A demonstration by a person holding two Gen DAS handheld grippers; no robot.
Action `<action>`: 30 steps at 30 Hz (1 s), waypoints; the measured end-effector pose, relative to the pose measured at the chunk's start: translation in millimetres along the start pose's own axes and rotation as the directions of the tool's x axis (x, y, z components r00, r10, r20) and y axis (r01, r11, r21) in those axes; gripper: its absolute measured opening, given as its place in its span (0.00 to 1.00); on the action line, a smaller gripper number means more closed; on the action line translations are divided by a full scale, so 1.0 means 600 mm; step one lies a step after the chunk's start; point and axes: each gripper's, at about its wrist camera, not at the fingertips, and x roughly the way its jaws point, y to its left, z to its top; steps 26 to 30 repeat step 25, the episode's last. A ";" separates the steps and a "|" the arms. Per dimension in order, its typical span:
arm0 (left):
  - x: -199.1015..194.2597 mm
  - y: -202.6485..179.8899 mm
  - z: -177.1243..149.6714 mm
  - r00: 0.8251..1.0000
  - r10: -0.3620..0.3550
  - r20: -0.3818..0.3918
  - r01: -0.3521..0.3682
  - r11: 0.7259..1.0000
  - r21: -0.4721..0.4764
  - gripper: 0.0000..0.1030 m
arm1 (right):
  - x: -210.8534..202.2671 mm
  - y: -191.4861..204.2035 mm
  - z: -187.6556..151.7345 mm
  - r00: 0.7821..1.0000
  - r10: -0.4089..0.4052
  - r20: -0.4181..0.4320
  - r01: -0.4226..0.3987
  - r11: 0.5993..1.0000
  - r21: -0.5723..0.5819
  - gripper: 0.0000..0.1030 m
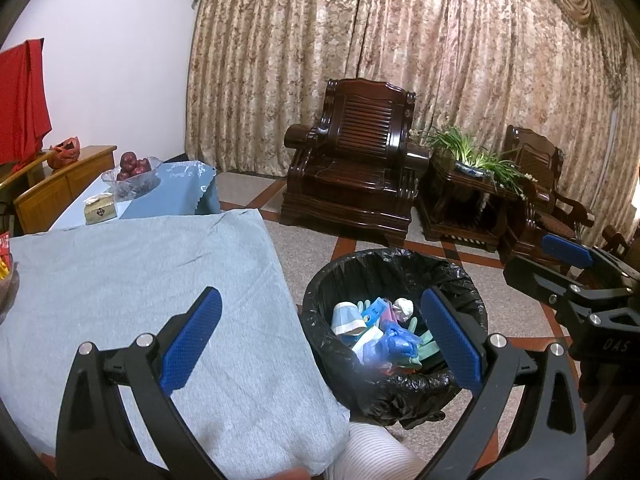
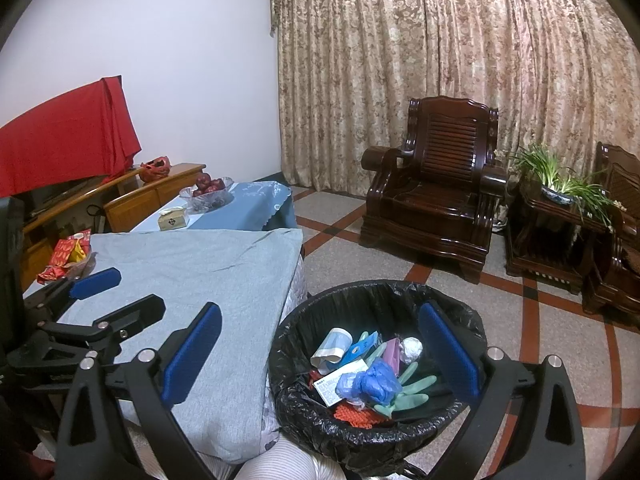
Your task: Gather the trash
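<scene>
A bin lined with a black bag (image 1: 474,300) (image 2: 304,320) stands on the floor beside a table under grey cloth (image 1: 140,280) (image 2: 224,280). Inside lie a paper cup (image 1: 346,318) (image 2: 333,344), a blue plastic bag (image 1: 398,342) (image 2: 374,384), a crumpled white paper (image 1: 403,307) (image 2: 412,349), green gloves (image 2: 412,390) and other scraps. My left gripper (image 1: 320,340) hangs open over the table edge and bin, holding nothing. My right gripper (image 2: 320,350) is open above the bin, also holding nothing. It shows at the right of the left wrist view (image 1: 568,264); the left one shows at the left of the right wrist view (image 2: 104,292).
Red snack packets (image 2: 68,254) lie at the table's far left corner. A second table with blue cloth (image 2: 256,200) carries a fruit bowl (image 2: 208,194) and tissue box (image 2: 173,218). Dark wooden armchairs (image 2: 436,200) and a plant stand (image 2: 560,216) line the curtain. A striped knee (image 2: 276,462) is below.
</scene>
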 end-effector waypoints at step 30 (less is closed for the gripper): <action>0.004 -0.001 -0.016 1.000 0.000 -0.012 0.000 1.000 -0.002 0.94 | 0.000 -0.001 0.002 1.000 0.000 -0.005 0.000 1.000 0.001 0.94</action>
